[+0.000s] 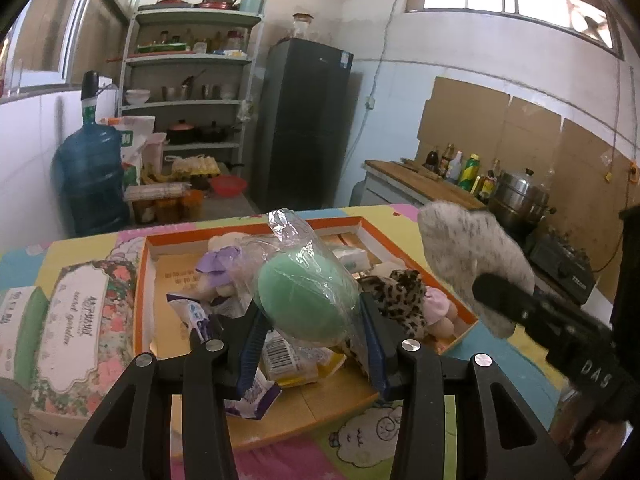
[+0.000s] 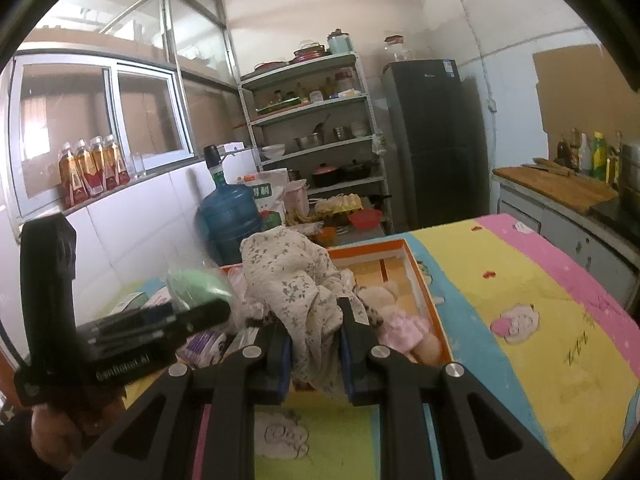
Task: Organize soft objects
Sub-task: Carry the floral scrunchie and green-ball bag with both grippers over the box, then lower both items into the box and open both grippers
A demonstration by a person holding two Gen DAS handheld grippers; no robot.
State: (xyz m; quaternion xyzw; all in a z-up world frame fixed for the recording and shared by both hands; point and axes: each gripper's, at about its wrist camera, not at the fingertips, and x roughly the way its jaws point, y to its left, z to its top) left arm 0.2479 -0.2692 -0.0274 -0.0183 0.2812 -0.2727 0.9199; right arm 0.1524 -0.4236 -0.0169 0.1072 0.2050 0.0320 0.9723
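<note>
Left tool (image 1: 308, 316): clenched on the green sponge (image 1: 306, 300), which is in a clear wrapper; the blue pads press its two sides.
Right tool (image 2: 314, 340): clenched on a bunched floral cloth (image 2: 292, 276); the loose end hangs below the pads.
Sponge position: held up over the near half of the box (image 1: 460, 304), not resting on anything.
Cloth position: held up over the box's near edge, toward its right side; in the left view it sits right of the sponge, apart from it.
Box: orange-rimmed shallow carton at the middle of the desk (image 2: 540, 280), on a bright cartoon-print cover.
Box contents: purple-bowed plush (image 1: 220, 268), leopard-print piece (image 1: 404, 296), pink-dressed doll (image 2: 404, 328), small packets; crowded at the middle, barer cardboard toward the far corners.
Beside the box: tissue pack (image 1: 76, 328) along the desk's left edge.
Step in hand (judged): placing both held items among the soft goods.
Handling advice: lower each item over a bare patch, one at a time; keep the two tools apart; release only once the item rests.
Risk (judged): the slick wrapper may slip; the trailing cloth may snag the rim or drag the toys.
</note>
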